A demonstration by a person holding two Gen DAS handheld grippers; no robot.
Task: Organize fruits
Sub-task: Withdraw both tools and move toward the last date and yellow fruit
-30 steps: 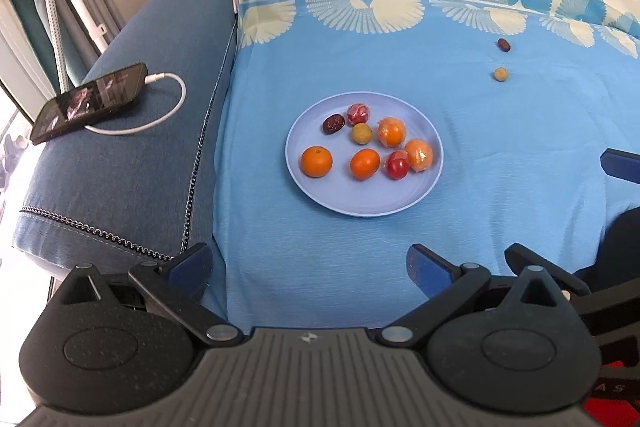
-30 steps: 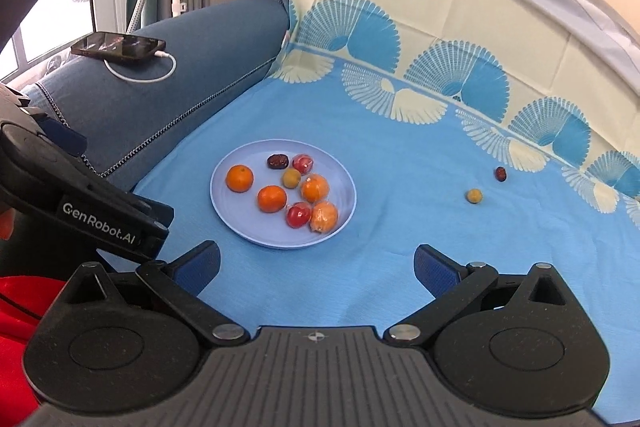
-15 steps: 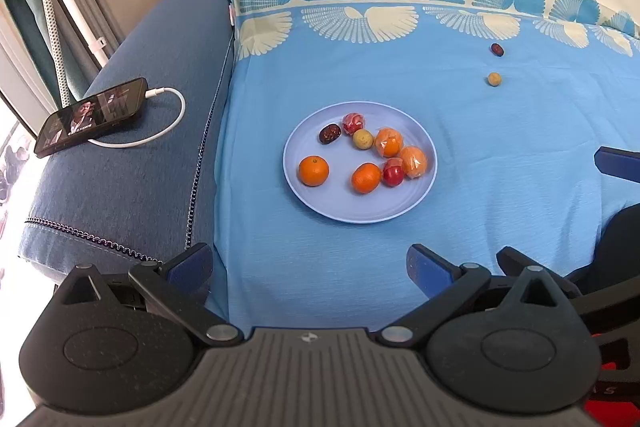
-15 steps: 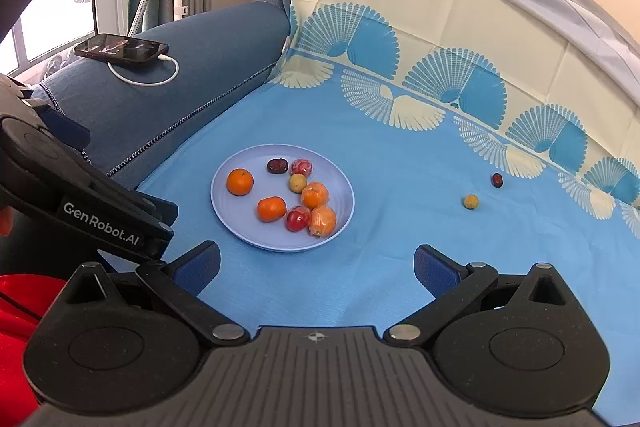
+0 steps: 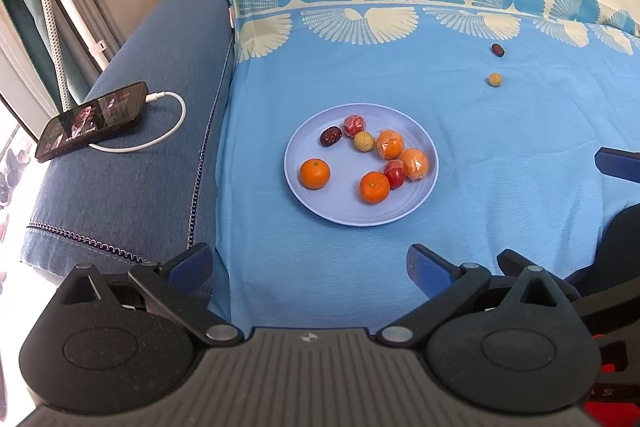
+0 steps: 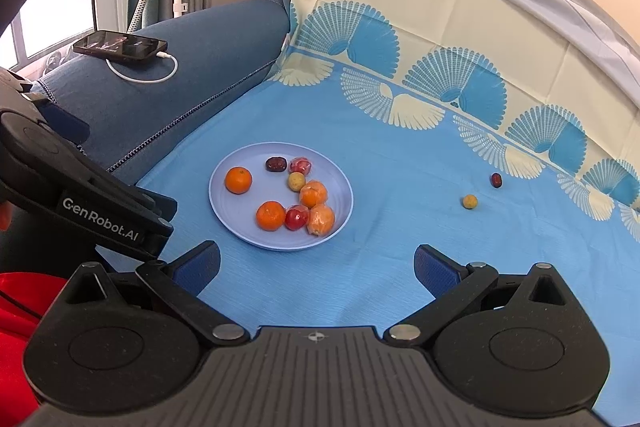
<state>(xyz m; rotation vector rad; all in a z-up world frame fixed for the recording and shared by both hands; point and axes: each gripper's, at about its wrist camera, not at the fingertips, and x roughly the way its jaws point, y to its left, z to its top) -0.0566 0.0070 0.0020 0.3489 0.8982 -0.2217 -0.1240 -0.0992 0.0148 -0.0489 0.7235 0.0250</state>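
Your left gripper and right gripper both hang wide apart and empty above the blue cloth, short of the plate of fruit, while a small yellow fruit and a dark date lie loose on the cloth well beyond it

Eight fruits on pale blue plate; yellow fruit, dark date lie apart.

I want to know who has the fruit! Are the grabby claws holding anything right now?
No, nothing is held. The left gripper and the right gripper are both open and empty, and the fruits sit on the plate or the cloth.
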